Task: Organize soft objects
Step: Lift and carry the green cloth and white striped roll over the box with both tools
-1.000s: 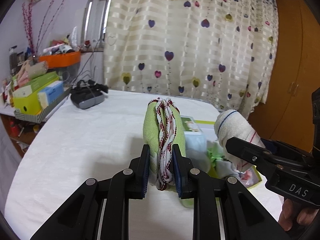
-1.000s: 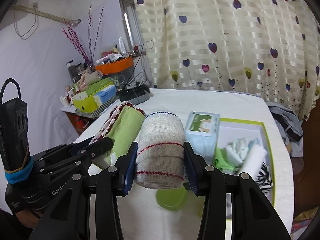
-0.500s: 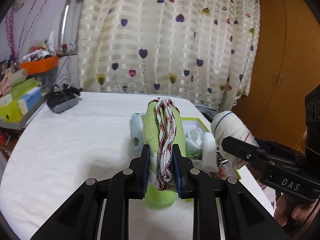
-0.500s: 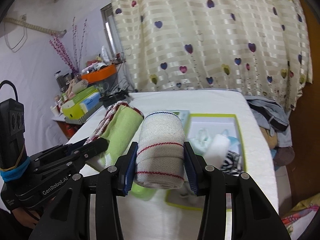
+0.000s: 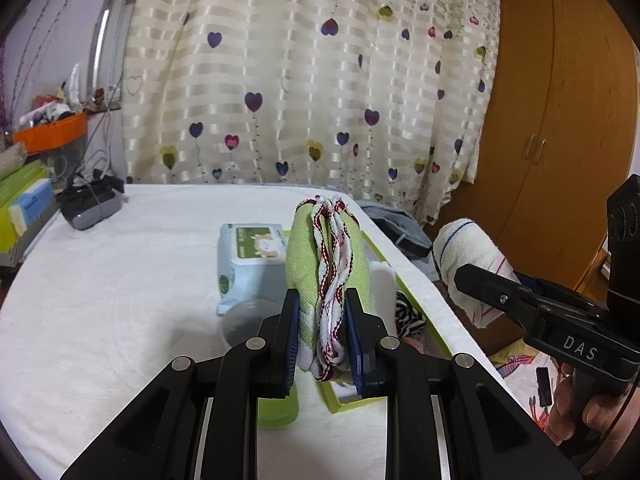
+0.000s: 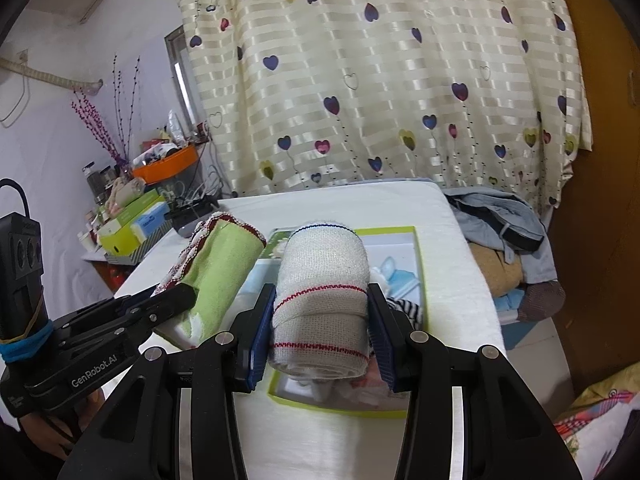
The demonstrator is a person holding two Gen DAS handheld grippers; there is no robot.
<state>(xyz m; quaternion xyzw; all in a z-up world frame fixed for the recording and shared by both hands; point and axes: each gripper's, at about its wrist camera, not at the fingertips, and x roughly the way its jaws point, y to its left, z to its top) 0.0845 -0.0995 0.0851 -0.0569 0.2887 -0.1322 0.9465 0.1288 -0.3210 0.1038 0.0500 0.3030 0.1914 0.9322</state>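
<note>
My left gripper (image 5: 322, 336) is shut on a rolled green cloth with red-and-white trim (image 5: 326, 264), held above the table. It also shows in the right wrist view (image 6: 224, 268). My right gripper (image 6: 320, 332) is shut on a rolled white towel with red stripes (image 6: 322, 292), held over the green-rimmed white box (image 6: 418, 256). The towel also shows in the left wrist view (image 5: 468, 256). The box (image 5: 372, 248) holds several soft items, among them a zebra-striped one (image 5: 408, 316).
A pack of wet wipes (image 5: 250, 260) and a clear-lidded green cup (image 5: 248, 324) stand left of the box on the white table (image 5: 120, 280). A black device (image 5: 90, 206) lies at the far left. Clothes (image 6: 504, 236) are piled beyond the table's right edge.
Both grippers have swung to the right, keeping hold of their rolls. The box now lies beneath and ahead of them, and the wardrobe has come into the left wrist view.
</note>
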